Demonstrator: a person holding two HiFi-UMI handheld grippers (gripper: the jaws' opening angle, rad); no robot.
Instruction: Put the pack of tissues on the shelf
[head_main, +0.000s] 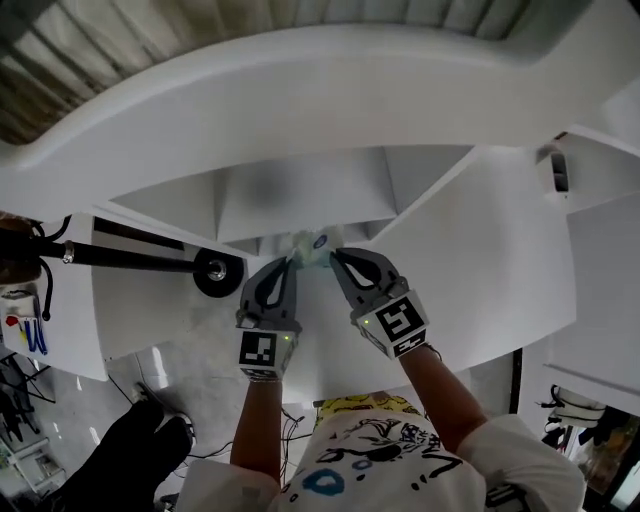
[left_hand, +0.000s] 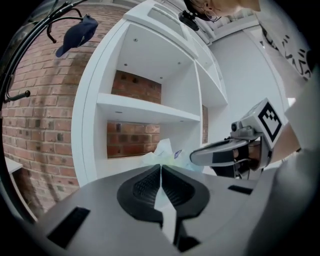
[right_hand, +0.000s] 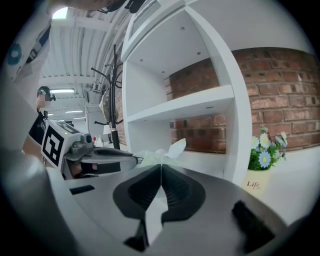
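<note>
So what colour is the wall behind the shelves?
Red-brown brick wall, clearest in the right gripper view; the shelves themselves are white.

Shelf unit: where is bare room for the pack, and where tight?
Upper board, between the white uprights: nothing on it. Lower board behind the pack of tissues: bare. Tight at the front edge, where left tool and right tool pinch the pack.

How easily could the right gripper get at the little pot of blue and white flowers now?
Probably not: the right gripper is shut on the pale soft tissue pack, and the white shelf upright stands between it and the blue and white flowers.
</note>
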